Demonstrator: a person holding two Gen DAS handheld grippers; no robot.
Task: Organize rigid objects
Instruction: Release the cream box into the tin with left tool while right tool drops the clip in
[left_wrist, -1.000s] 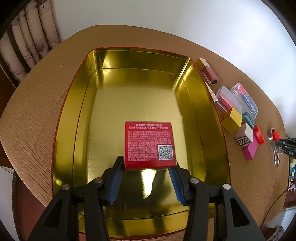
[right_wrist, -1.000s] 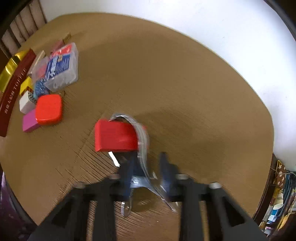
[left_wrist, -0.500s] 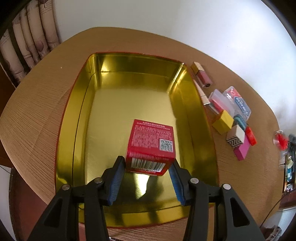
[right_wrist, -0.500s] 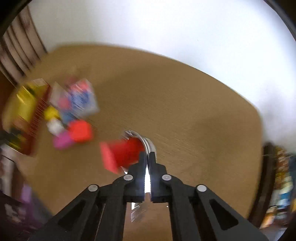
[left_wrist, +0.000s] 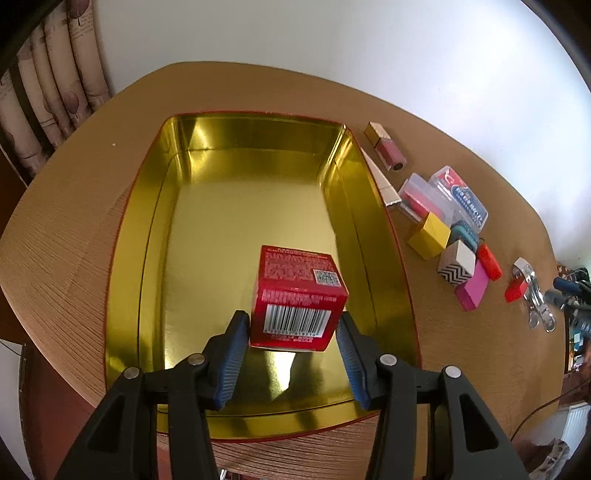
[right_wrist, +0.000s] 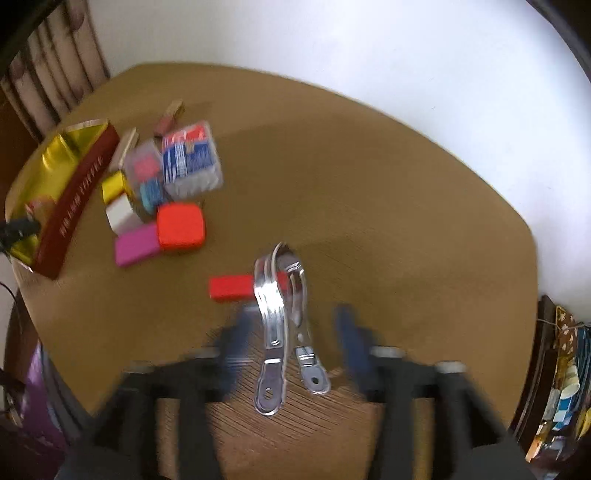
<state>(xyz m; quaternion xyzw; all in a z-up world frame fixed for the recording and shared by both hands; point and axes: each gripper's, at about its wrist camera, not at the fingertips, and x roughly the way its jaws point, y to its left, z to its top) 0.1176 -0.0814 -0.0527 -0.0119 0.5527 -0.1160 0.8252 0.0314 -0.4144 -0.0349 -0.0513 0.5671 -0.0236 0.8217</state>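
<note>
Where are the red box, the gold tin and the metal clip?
red box (left_wrist: 297, 321): left wrist view, on its barcode face.
gold tin (left_wrist: 236, 206): left wrist view, on its bare floor.
metal clip (right_wrist: 273, 314): right wrist view, on its shiny arm.

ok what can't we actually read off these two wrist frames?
- Left wrist: whether the red box rests on the gold tin floor or hangs; its underside is hidden.
- Left wrist: right gripper cut off by the frame edge.
- Right wrist: right gripper fingers motion-blurred.
- Right wrist: lettering on the tin's red wall blurred, unreadable.
</note>
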